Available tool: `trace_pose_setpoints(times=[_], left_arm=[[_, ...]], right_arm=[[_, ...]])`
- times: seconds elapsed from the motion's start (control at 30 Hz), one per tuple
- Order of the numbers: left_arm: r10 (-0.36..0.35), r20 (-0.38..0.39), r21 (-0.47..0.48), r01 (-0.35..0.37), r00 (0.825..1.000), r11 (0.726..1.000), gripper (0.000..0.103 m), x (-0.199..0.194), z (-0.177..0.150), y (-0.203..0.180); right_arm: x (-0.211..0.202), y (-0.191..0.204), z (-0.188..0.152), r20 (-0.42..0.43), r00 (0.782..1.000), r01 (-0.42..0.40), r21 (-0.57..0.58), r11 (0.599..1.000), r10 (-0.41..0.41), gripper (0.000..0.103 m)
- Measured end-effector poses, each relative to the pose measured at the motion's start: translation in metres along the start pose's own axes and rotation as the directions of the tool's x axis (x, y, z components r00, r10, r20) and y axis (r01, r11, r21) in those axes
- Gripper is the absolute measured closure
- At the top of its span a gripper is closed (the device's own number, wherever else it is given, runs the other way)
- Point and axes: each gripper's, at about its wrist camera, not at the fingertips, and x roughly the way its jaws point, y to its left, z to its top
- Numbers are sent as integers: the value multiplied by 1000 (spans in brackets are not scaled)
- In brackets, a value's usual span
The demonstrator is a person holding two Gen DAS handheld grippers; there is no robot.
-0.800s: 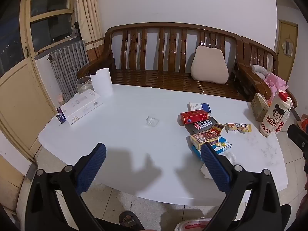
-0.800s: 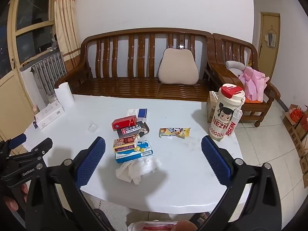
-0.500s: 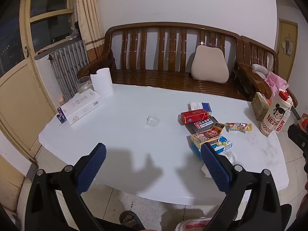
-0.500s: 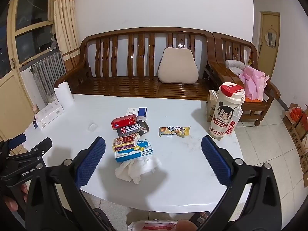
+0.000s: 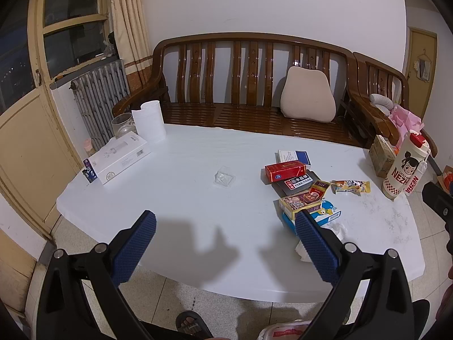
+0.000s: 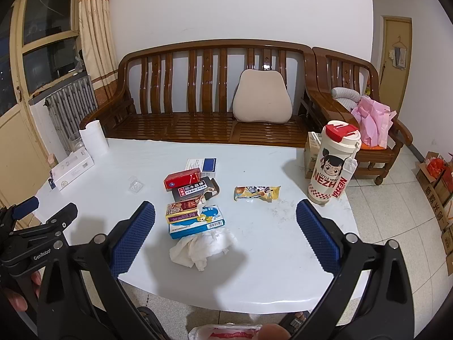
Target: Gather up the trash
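White tabletop [image 6: 269, 269] carries all the litter, bunched toward its near-right middle, which suits a pickup from the person's side. A crumpled tissue [image 6: 202, 245] lies nearest the edge, just in front of a blue-and-white carton [image 6: 198, 222] that bears a yellow-edged box [image 6: 182, 211]. Farther back sit a dark packet [image 6: 194, 188], a red box [image 6: 182, 178] and a white-and-blue box [image 6: 202, 167], overlapping one another. A snack wrapper [image 6: 256, 192] lies apart to the right, and a small clear plastic piece [image 5: 225, 177] lies apart to the left.

The right gripper [image 6: 225, 231] hangs above the near edge with its blue pads spread wide, nothing between them, and the tissue and cartons sit in the gap of its view. This looks like a line-up for the first pick. The left gripper [image 5: 225, 236] is also spread wide and empty, aimed at bare table left of the pile, probably waiting its turn. A plastic bag [image 6: 226, 333] shows at the bottom of the right view, likely where the trash should go.

The tall Nezha cup [image 6: 332, 167], the paper roll [image 6: 94, 138] and the long white box [image 5: 117, 160] stand at the table's margins, away from the pile, and seem not to be rubbish.

Against the frames from under a second ago, almost nothing differs: the litter lies the same, and both grippers keep the same spread, with only a slight drift of view.
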Motion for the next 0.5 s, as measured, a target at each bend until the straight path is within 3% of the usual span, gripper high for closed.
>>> trace_pose_setpoints(times=[0.5], left_arm=[[4, 5, 3, -4, 1000, 1000, 7, -1, 0, 0]], right_arm=[[1, 0, 1, 1, 1000, -2, 2, 1000, 2, 5]])
